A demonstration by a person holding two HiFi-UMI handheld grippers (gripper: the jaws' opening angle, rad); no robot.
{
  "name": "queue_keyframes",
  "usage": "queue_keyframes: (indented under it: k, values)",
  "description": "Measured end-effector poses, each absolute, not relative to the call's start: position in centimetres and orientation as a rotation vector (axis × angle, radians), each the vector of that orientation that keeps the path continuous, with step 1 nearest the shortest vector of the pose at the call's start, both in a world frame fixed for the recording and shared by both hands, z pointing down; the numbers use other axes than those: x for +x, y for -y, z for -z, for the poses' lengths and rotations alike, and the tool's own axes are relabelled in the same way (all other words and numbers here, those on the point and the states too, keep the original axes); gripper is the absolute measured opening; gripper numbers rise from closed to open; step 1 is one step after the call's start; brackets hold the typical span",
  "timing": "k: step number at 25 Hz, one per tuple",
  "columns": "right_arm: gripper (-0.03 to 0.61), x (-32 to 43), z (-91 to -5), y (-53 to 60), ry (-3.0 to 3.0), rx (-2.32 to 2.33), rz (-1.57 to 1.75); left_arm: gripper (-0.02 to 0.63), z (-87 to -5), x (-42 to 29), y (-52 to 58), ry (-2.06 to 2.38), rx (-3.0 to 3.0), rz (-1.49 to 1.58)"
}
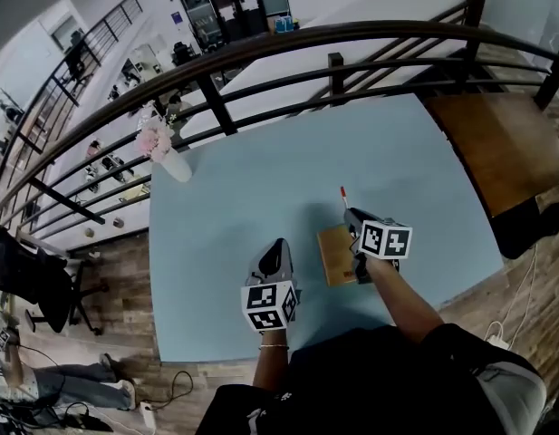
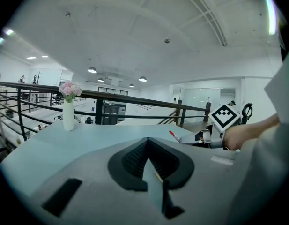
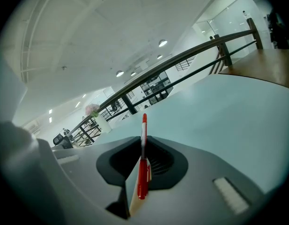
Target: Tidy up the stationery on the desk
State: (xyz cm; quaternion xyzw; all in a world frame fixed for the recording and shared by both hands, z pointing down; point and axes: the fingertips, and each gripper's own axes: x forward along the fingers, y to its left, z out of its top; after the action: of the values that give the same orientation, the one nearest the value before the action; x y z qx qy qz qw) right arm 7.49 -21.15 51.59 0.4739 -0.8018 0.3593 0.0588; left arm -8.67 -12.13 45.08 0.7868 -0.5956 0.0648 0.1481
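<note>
My right gripper (image 1: 352, 216) is shut on a red pen (image 1: 342, 195) and hovers over the light blue desk (image 1: 261, 198). The pen points forward, away from me. In the right gripper view the pen (image 3: 143, 165) stands clamped between the jaws of the right gripper (image 3: 140, 172), its tip sticking out ahead. A flat tan thing (image 1: 334, 256), a box or a notebook, lies on the desk under that hand. My left gripper (image 1: 279, 246) is to the left of it, shut with nothing visible between its jaws (image 2: 151, 172). The left gripper view shows the pen (image 2: 174, 135) off to the right.
A white vase (image 1: 176, 164) with pink flowers stands at the desk's far left corner. A dark railing (image 1: 261, 51) runs along the far edge. A wooden chair seat (image 1: 505, 143) is at the right. An office chair (image 1: 25, 279) stands on the floor at left.
</note>
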Motion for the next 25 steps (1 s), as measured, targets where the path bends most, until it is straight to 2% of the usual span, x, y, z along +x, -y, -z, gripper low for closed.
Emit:
queue_keyframes:
  k: [13, 25]
  values:
    - [0.048, 12.5, -54.6, 18.7, 2.364, 1.485, -1.119, -0.003, -45.7, -4.4, 12.1, 1.641, 2.303, -0.249]
    - [0.048, 13.9, -58.7, 17.2, 2.246, 1.478, -1.100, -0.003, -47.0, -4.1, 11.9, 1.627, 2.295, -0.274]
